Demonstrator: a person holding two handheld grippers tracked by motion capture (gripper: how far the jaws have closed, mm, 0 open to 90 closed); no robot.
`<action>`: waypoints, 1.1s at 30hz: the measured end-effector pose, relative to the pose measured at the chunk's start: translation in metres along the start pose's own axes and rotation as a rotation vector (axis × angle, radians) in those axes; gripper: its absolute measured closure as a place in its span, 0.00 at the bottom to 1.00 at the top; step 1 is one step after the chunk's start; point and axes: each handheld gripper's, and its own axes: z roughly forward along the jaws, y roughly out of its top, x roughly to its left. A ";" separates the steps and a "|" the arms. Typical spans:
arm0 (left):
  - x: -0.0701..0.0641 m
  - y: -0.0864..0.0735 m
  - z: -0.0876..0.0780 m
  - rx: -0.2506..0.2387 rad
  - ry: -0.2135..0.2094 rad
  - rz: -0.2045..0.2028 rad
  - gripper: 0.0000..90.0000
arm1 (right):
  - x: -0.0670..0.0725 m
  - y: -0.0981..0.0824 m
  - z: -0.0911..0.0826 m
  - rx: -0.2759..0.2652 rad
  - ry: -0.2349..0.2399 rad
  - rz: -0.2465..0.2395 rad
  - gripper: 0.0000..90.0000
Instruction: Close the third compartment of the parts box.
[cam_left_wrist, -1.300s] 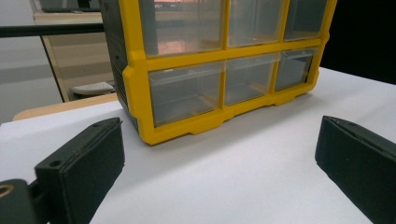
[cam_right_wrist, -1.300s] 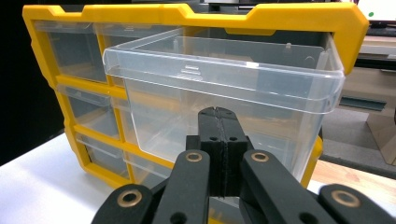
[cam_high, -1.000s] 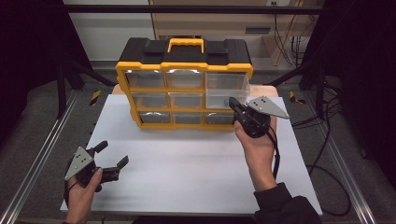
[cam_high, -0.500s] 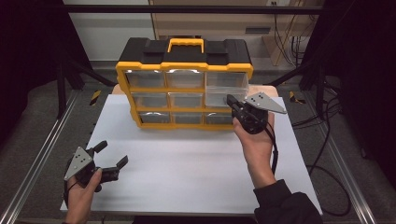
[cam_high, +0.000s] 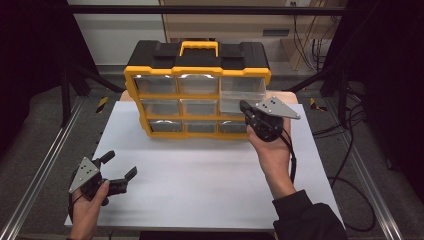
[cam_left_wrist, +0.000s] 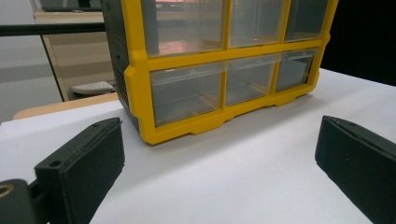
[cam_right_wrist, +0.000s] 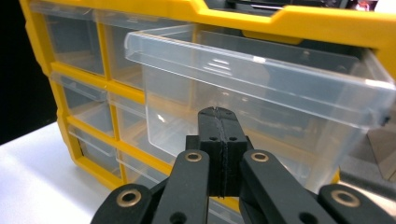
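The top-right drawer (cam_high: 243, 95) now sticks out farther.

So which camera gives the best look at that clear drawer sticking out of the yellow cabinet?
The right gripper view: the pulled-out drawer looms close, its empty inside plain. The high view shows it small, top right of the cabinet. The left gripper view catches just the cabinet's lower left drawers.

Bright overhead light on the white table (cam_high: 200, 170) — dark surroundings, soft focus, faint shadows.

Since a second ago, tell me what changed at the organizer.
The top-right clear drawer has slid farther out of the yellow organizer, with the right tongs shut at its front. The left tongs stayed open, low on the white table.
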 end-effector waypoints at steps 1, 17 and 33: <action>0.000 0.000 0.000 0.000 0.000 0.001 0.01 | 0.000 0.000 0.001 0.000 0.000 -0.001 1.00; 0.000 0.000 0.000 -0.002 -0.004 -0.001 0.01 | 0.001 -0.001 0.008 -0.005 -0.003 0.010 1.00; 0.002 0.000 0.000 0.000 0.000 -0.008 0.01 | -0.002 0.002 0.014 0.025 0.023 0.072 1.00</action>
